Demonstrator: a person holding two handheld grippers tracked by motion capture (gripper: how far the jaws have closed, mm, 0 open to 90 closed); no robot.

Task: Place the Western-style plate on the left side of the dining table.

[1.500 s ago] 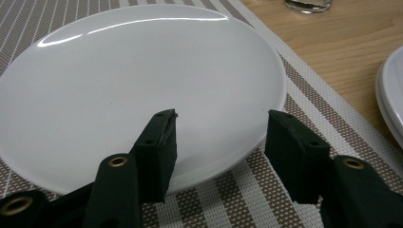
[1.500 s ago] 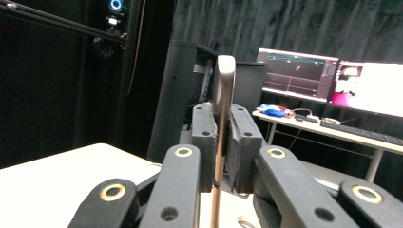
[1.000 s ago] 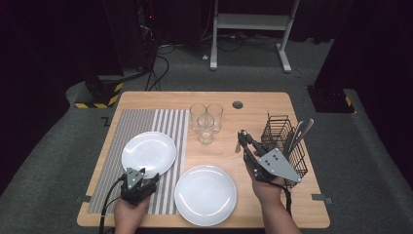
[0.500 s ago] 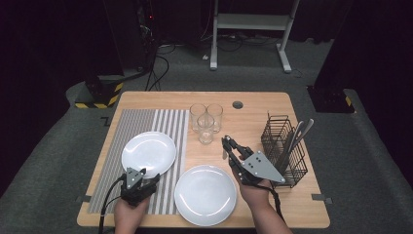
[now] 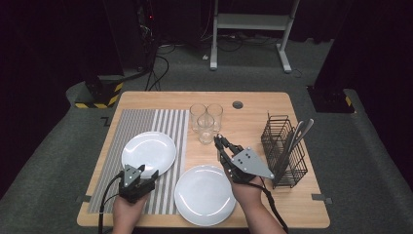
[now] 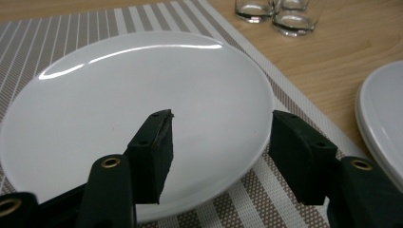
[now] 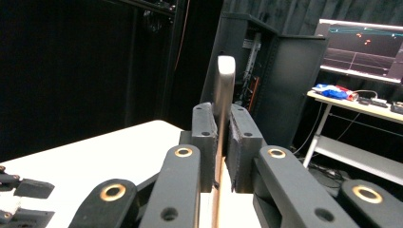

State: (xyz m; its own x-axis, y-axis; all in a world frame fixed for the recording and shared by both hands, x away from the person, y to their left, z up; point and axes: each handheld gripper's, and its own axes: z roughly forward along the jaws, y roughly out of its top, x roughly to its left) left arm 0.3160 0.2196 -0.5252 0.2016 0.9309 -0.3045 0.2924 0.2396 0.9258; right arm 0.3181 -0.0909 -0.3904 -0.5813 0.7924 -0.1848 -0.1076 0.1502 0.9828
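Note:
My right gripper (image 5: 222, 144) hovers between the glasses (image 5: 205, 120) and the near white plate (image 5: 204, 196), shut on a thin metal piece of cutlery (image 7: 224, 80). In the right gripper view the cutlery stands upright between the pads of that gripper (image 7: 221, 137), its rounded end above the jaws. My left gripper (image 5: 147, 170) rests at the near edge of the left white plate (image 5: 148, 152), and its jaws stand open. The left gripper view shows this gripper (image 6: 222, 119) held over the plate's (image 6: 119, 90) near rim with nothing between the pads.
The left plate lies on a striped placemat (image 5: 131, 124). A black wire cutlery basket (image 5: 285, 151) with several utensils (image 5: 298, 132) stands at the right. Three glasses (image 6: 275, 14) cluster at mid-table, and the second plate's rim (image 6: 380, 109) shows at right.
My right gripper has moved left, away from the wire basket to a spot near the glasses, still shut on the cutlery. The left gripper has stayed where it was.

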